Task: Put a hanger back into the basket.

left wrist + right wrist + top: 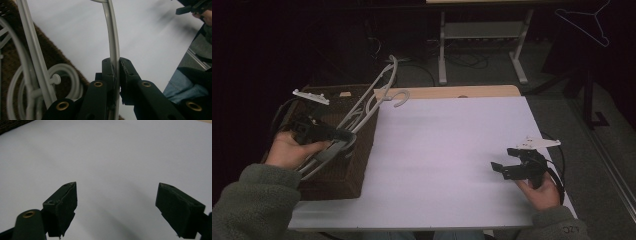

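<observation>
At the left edge of the high view sits one dark brown woven wicker basket (339,175), and several pale grey plastic clothes hangers (362,112) (three or so, though the overlap makes the count unsure) rise out of it towards the upper middle of the frame, their hooks reaching just past the far edge of the white rectangular table top (447,150). One left gripper (343,135) lies over the basket, held in a hand whose green fleece sleeve (249,202) enters from the lower left corner; its jaws are pinched on a hanger. One right gripper (504,167) hovers at the lower right of the table, its jaws spread wide with nothing between them, well apart from the hangers.

Centre of the left gripper view: the two black jaws are clamped tight on the thin grey bar of one hanger (113,45), which runs up to the top edge. At the left of the frame more hanger bars and looped hooks (66,77) lie over the brown weave of the basket (53,58).

Low in the right gripper view, the right gripper (116,207) stands wide open and empty over bare white table (112,152).
</observation>
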Motion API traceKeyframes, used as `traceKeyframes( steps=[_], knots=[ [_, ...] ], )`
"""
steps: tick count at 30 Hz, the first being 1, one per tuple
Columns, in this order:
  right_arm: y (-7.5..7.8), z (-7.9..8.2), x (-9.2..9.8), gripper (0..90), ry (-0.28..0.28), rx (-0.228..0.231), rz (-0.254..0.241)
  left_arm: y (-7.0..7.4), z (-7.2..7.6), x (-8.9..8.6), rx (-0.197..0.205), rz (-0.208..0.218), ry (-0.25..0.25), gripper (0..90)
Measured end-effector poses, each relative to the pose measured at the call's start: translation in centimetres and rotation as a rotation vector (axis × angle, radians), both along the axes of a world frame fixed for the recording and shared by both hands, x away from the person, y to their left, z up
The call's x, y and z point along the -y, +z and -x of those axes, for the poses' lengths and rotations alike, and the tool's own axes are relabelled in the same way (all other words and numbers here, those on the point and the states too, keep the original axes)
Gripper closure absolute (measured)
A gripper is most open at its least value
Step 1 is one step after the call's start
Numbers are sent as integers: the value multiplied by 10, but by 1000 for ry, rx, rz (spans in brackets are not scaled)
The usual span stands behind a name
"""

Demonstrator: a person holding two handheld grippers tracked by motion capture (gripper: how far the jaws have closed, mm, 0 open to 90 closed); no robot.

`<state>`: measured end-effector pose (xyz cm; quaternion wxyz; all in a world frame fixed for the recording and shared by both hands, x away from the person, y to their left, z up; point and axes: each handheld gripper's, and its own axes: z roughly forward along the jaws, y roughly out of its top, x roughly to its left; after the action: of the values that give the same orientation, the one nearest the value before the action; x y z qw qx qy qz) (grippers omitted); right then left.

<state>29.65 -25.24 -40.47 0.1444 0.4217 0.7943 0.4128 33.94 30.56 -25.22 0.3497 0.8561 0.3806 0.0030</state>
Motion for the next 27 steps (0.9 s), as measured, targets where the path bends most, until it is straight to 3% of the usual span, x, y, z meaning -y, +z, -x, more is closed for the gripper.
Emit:
traceKeyframes(
  steps=[7,21,27],
  knots=[
    [-2,-1,3,167,-11,-1,-1,-3,-2,-21,-5,-12,-2,833],
    [-3,1,4,167,-28,-9,10,-21,8,-93,-23,-23,29,832],
    [-4,2,2,166,-35,-17,15,-31,13,-113,-29,-35,-8,832]
  ],
)
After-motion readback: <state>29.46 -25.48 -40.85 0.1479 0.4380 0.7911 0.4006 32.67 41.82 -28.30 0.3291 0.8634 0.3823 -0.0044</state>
